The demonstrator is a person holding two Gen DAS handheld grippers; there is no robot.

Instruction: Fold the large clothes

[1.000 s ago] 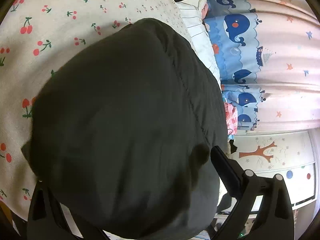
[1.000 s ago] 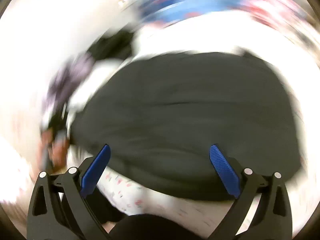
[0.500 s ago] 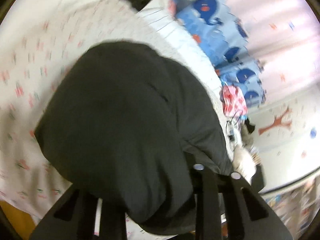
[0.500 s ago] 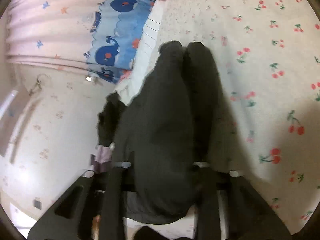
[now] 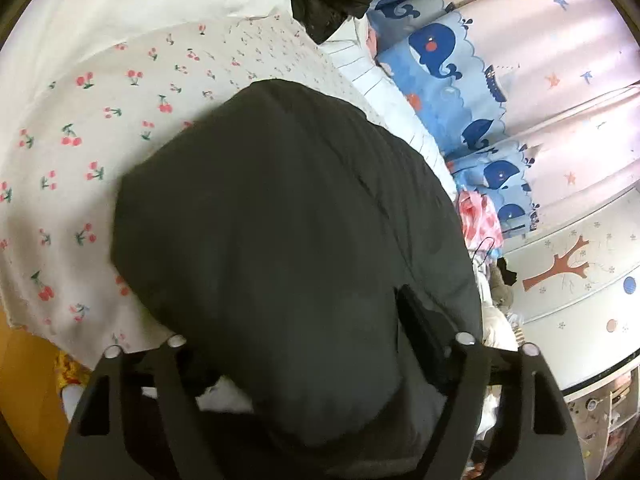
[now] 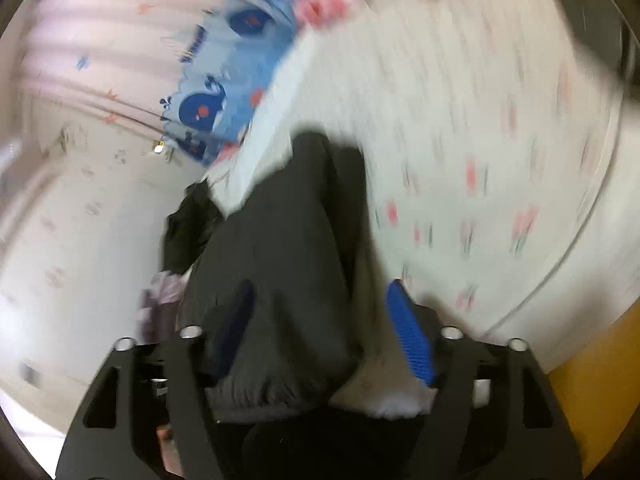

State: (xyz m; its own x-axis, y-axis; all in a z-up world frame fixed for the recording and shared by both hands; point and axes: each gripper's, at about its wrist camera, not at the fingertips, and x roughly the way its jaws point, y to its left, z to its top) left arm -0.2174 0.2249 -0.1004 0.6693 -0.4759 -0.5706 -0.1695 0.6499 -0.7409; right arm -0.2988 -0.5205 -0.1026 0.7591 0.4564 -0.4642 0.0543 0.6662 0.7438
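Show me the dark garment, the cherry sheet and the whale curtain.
dark garment (image 5: pixel 288 216), left wrist view, middle of the folded bulk
cherry sheet (image 5: pixel 100 128), left wrist view, bare patch left of the garment
whale curtain (image 5: pixel 436 46), left wrist view, on the top whale

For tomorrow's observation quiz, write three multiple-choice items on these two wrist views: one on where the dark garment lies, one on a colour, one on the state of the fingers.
1. Where does the dark garment lie?
A. on the cherry-print bedsheet
B. on a bare wooden floor
C. on a hanger at the curtain

2. What colour are the whales on the curtain?
A. green
B. dark blue
C. yellow

3. How do the right gripper fingers stand?
A. shut tight with nothing between them
B. hidden from view
C. apart and opening, with garment cloth between them

Answers:
1. A, since the cherry print shows around the garment on the bed.
2. B, since each whale is dark blue on a light blue band.
3. C, since the blue pads stand wide either side of the cloth, not pressing it.
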